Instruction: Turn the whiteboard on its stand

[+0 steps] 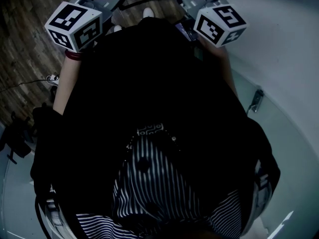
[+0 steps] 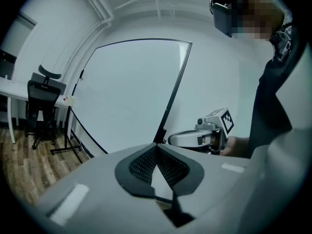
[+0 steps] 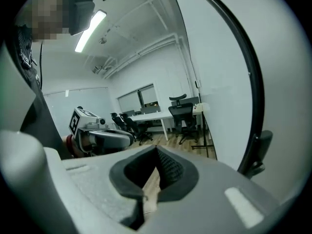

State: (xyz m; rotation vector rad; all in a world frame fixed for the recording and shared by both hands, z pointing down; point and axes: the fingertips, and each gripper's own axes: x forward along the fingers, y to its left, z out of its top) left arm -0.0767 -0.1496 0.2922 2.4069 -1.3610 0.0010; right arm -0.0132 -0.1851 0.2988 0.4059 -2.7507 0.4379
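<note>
Your left gripper (image 2: 156,149) has its jaws pressed together at the tips, with nothing caught between them. The whiteboard (image 2: 136,91) stands just beyond those tips. Its black frame (image 2: 174,89) rises from right behind the jaws and leans up to the right, and the white face spreads away to the left of that edge. Whether the tips touch the frame, you cannot tell from here. Further left of the jaws, past the board, an office chair (image 2: 44,99) sits at a white surface (image 2: 9,87) on the wooden floor (image 2: 29,165). Close to the right of the jaws you see your other gripper, held at about the same level.

Your right gripper (image 3: 156,152) is likewise closed and empty, its pads meeting at the tip. From this side the whiteboard fills the space to the right of the jaws. Its frame curves down past them, and a dark clamp (image 3: 257,152) sits on that frame just right of the tips, apart from them. To the left of these jaws your left gripper shows, near and level with them.

From above, the two marker cubes (image 1: 74,25) (image 1: 220,24) ride out in front of your dark clothing.
</note>
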